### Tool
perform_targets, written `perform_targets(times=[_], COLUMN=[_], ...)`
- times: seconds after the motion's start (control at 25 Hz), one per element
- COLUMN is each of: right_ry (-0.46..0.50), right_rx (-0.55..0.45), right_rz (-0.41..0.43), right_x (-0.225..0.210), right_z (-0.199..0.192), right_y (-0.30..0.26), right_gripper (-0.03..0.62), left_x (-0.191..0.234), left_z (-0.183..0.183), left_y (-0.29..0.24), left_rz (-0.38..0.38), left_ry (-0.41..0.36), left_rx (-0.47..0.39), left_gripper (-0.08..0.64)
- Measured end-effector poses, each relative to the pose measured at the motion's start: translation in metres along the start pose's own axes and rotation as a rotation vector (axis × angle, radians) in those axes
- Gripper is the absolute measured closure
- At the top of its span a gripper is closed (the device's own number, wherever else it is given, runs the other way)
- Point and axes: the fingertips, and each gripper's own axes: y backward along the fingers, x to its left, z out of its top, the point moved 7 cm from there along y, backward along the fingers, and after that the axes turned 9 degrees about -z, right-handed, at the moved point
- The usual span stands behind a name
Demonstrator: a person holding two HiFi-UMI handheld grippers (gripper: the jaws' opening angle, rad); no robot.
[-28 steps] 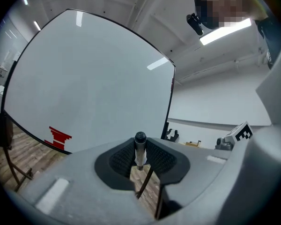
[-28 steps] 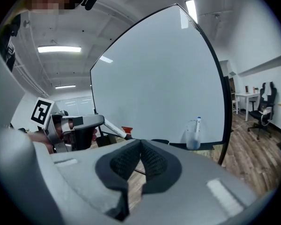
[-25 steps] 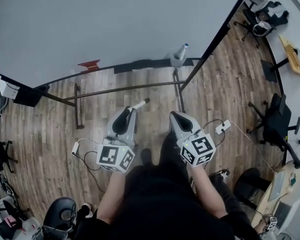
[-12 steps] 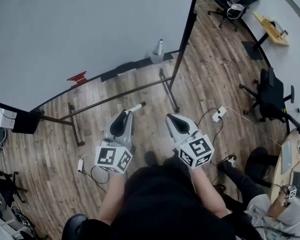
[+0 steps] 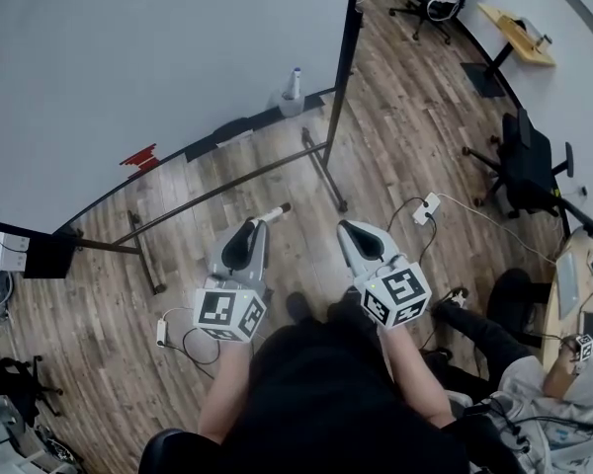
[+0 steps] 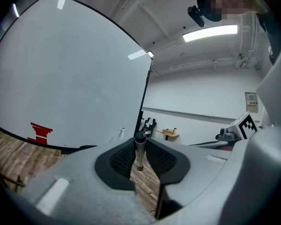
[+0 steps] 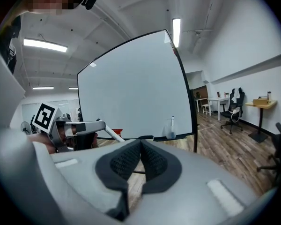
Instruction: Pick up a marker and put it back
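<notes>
**Marker Held in Left Gripper, Away from Whiteboard Tray**

1. Whiteboard (image 5: pixel 158 57): a large blank board on a dark metal stand fills the upper left of the head view. Its lower edge carries a narrow tray.

2. Wood-plank floor (image 5: pixel 405 136): it runs under the stand and out to the right. Black office chairs (image 5: pixel 529 161) stand well off to the right, and a white power adapter (image 5: pixel 427 208) with its cable lies on the planks near the right gripper.

3. Left gripper (image 5: pixel 255 223): it is held in front of the person, between the person and the board. In its own view the fingers (image 6: pixel 119 156) are clamped on the marker (image 6: pixel 139 156), which stands nearly upright between the 2 ribbed pads. In the head view the marker's white barrel projects past the fingertips, pointing toward the board. It is well apart from the tray.

4. Right gripper (image 5: pixel 348 227): it is held beside the left one, apart from it. Its fingers (image 7: pixel 154 161) are closed tip to tip with nothing between them.

5. Spray bottle (image 5: pixel 294 82): it stands upright at the tray's right end, near the stand's upright post.

6. Red eraser (image 5: pixel 138 156): it sits at the board's lower edge, toward the left.
</notes>
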Motion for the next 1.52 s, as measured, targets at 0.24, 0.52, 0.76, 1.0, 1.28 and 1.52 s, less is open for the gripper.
perform_targets(times=[0.24, 0.52, 0.76, 1.0, 1.28, 1.52], right_ry=[0.027, 0.035, 0.030, 0.007, 0.005, -0.008], right_rx=[-0.018, -0.006, 0.028, 0.015, -0.024, -0.027], right_rz=[0.000, -0.017, -0.041, -0.035, 0.015, 0.045], right_x=[0.006, 0.004, -0.016, -0.048, -0.088, -0.118], right_z=[0.009, 0.005, 0.003, 0.021, 0.060, 0.071], right_y=[0.000, -0.002, -0.008, -0.049, -0.097, -0.129], right_gripper=[0.589, 0.589, 0.589, 0.589, 0.589, 0.589], left_x=[-0.002, 0.001, 0.004, 0.018, 0.033, 0.045], left_z=[0.002, 0.001, -0.001, 0.011, 0.036, 0.040], left_y=[-0.001, -0.009, -0.040, -0.088, -0.153, -0.191], left_rz=[-0.009, -0.047, -0.072, -0.070, -0.050, -0.015], left_ry=[-0.026, 0.006, 0.024, 0.002, -0.026, -0.040], left_rx=[0.018, 0.034, 0.046, 0.065, 0.058, 0.056], left_gripper=[0.482, 0.482, 0.482, 0.482, 0.482, 0.482])
